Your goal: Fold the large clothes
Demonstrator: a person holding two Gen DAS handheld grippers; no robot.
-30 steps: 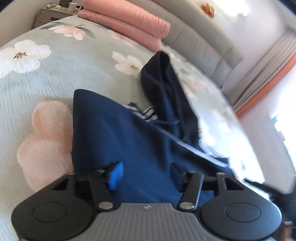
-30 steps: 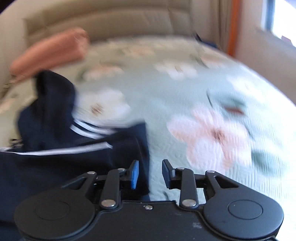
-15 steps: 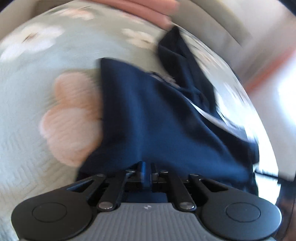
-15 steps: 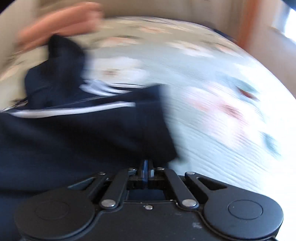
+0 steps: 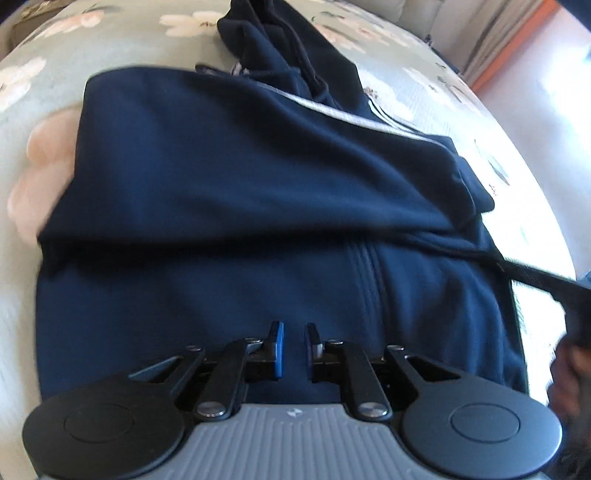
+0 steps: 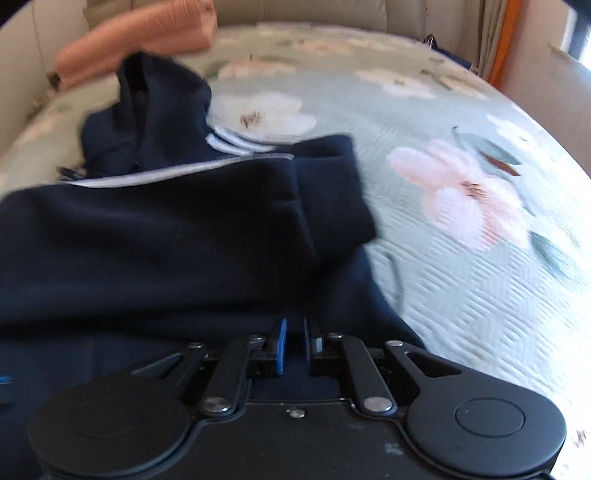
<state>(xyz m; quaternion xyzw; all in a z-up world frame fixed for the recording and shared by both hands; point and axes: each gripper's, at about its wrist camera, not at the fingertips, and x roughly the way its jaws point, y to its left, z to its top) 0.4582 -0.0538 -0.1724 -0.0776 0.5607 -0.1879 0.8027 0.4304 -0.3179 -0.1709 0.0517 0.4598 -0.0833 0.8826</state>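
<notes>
A navy sweatshirt with white stripes [image 5: 236, 192] lies on the flowered bedspread [image 5: 122, 40], its near part doubled over into a thick fold. My left gripper [image 5: 294, 345] hovers low over the near layer. Its jaws are opening, a small gap shows between the pads, and the cloth lies under them, not pinched. In the right wrist view the same sweatshirt [image 6: 166, 236] fills the left half, its folded corner pointing right. My right gripper [image 6: 295, 341] sits at the near hem with a narrow gap between its pads and dark cloth beneath.
Pink folded bedding [image 6: 140, 40] rests against the beige headboard [image 6: 314, 11] at the far end. The bedspread [image 6: 461, 221] stretches away to the right of the sweatshirt. A blurred hand [image 5: 569, 373] shows at the right edge of the left wrist view. Curtains [image 6: 498, 40] hang at far right.
Both grippers closed on the near hem, then carried it forward over the sweatshirt, which now lies doubled. Their pads, tightly shut half a second ago, now stand slightly apart.
</notes>
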